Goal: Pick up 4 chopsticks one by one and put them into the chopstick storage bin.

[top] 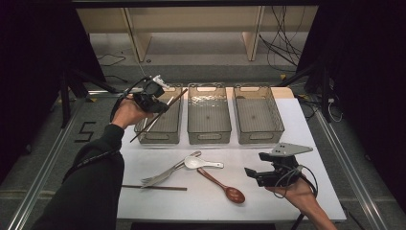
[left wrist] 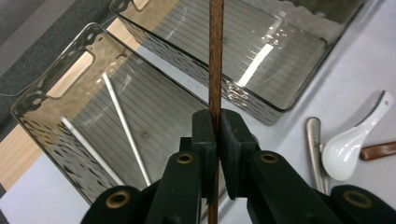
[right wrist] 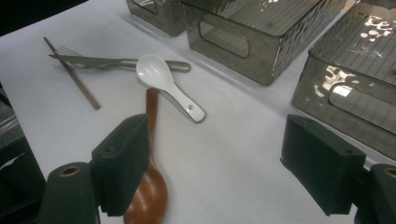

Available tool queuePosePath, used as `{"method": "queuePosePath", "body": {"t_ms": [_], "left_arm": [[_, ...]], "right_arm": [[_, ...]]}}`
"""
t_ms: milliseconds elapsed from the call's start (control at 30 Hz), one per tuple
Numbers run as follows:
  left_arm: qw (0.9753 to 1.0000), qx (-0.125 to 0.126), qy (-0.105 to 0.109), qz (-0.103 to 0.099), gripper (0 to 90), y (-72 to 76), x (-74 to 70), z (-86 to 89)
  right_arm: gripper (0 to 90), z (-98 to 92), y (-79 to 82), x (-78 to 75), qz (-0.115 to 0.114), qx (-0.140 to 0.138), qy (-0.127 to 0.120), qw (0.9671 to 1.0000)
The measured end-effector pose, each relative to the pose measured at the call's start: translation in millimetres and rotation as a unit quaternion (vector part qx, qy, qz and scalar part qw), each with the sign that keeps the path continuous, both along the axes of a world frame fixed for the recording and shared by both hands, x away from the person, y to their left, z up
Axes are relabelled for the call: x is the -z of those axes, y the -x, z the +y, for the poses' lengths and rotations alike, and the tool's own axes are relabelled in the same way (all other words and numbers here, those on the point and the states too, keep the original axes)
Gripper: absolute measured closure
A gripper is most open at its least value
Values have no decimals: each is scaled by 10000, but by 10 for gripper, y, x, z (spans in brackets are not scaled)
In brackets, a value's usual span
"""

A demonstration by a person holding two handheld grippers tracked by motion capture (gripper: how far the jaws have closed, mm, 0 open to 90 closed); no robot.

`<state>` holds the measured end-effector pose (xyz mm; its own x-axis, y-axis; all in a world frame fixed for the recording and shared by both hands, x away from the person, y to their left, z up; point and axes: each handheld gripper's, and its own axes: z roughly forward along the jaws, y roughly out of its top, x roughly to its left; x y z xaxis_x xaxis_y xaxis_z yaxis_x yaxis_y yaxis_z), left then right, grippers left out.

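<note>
High view, left claw point(top: 160, 103) clamping brown chopstick point(top: 158, 116) over left bin point(top: 167, 136), right claw point(top: 256, 167) spread wide.

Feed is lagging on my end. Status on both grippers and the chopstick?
Left gripper shut on brown chopstick, held over left bin. Two white chopsticks already in that bin. Right gripper open, empty, above wooden spoon. Nothing blocks the drop.

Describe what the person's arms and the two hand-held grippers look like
The left arm wears a dark long sleeve with a ribbed cuff; the right forearm is bare. Each black hand-held gripper, left and right, has two blocky black jaws with brass-coloured rivets at the pivots. A dark cable trails from each. The right one carries a grey three-cornered plate with small dark holes.
</note>
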<state>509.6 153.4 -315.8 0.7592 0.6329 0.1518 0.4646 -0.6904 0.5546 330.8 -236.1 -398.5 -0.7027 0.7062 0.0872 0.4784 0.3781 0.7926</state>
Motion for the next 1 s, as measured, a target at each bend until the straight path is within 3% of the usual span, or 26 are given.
{"method": "queuePosePath", "body": {"t_ms": [333, 600, 1000], "left_arm": [[9999, -82, 50, -125, 844, -233, -33, -16], [9989, -285, 319, -208, 844, -396, -28, 66], [9960, -632, 581, -255, 844, -529, 140, 174]], "right_arm": [[246, 3, -1, 3, 0, -31, 12, 10000], [246, 6, -2, 4, 25, -36, 2, 10000], [247, 10, -3, 5, 25, -53, 4, 10000]]}}
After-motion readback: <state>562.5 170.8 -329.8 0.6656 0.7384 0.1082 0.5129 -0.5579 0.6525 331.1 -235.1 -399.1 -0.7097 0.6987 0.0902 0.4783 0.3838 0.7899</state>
